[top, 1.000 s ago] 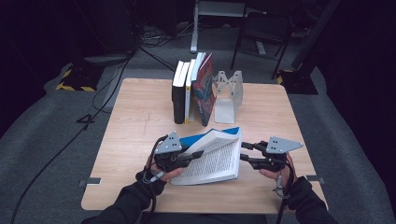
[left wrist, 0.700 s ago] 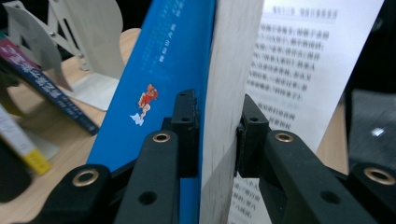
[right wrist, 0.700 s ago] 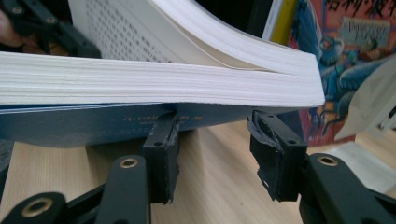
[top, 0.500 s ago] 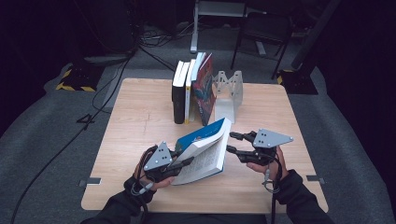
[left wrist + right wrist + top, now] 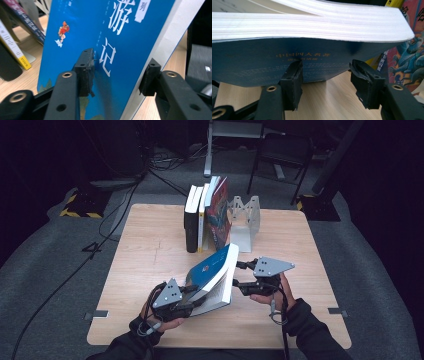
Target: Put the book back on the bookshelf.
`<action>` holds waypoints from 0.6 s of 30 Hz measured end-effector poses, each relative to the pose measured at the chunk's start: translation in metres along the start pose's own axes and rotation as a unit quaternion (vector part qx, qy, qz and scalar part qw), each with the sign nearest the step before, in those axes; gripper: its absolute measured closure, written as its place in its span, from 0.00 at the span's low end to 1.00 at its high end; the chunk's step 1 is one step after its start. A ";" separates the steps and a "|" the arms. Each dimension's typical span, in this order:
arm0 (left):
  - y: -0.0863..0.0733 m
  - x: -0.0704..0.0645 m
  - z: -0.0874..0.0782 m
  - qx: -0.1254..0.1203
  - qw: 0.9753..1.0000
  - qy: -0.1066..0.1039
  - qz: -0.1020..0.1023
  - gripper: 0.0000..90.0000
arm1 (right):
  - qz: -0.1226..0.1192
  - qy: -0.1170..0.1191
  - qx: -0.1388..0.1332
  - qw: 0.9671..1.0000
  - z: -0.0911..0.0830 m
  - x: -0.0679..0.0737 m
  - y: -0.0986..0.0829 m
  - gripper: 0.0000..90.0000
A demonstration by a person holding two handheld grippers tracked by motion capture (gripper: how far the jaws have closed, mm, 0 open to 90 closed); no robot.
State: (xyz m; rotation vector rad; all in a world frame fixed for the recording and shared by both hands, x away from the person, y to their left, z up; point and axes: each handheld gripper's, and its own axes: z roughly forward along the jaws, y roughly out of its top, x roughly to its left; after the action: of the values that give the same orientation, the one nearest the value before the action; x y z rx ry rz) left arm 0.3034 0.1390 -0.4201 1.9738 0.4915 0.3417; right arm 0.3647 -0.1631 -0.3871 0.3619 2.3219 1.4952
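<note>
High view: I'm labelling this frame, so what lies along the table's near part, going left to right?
Left gripper → blue book, tilted up between the two → right gripper. The row of upright books and the metal bookend stand farther back, outside this line.
</note>
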 end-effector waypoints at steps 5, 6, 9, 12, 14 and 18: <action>0.005 0.012 0.012 -0.012 0.999 -0.052 -0.004 0.79 | 0.013 0.009 -0.019 1.000 -0.005 -0.008 -0.008 0.48; 0.007 0.013 0.016 -0.013 0.998 -0.061 0.002 0.78 | 0.015 0.009 -0.017 1.000 -0.008 -0.011 -0.013 0.48; 0.015 0.015 0.034 -0.020 0.996 -0.090 0.006 0.77 | 0.019 -0.005 -0.006 1.000 -0.019 -0.016 -0.023 0.49; 0.024 0.010 0.049 -0.019 0.995 -0.099 0.017 0.77 | 0.028 -0.019 0.000 0.999 -0.032 -0.021 -0.035 0.51; 0.028 0.007 0.057 -0.019 0.994 -0.105 0.022 0.76 | 0.037 -0.026 -0.006 0.999 -0.042 -0.025 -0.044 0.53; 0.032 0.006 0.058 -0.025 0.994 -0.102 0.020 0.76 | 0.049 -0.029 -0.023 0.998 -0.050 -0.028 -0.049 0.54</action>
State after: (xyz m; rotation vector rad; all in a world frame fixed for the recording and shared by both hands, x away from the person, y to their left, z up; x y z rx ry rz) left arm 0.3405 0.0838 -0.4167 1.9466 0.3102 0.1734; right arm 0.3671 -0.2353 -0.4080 0.5054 2.2512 1.5587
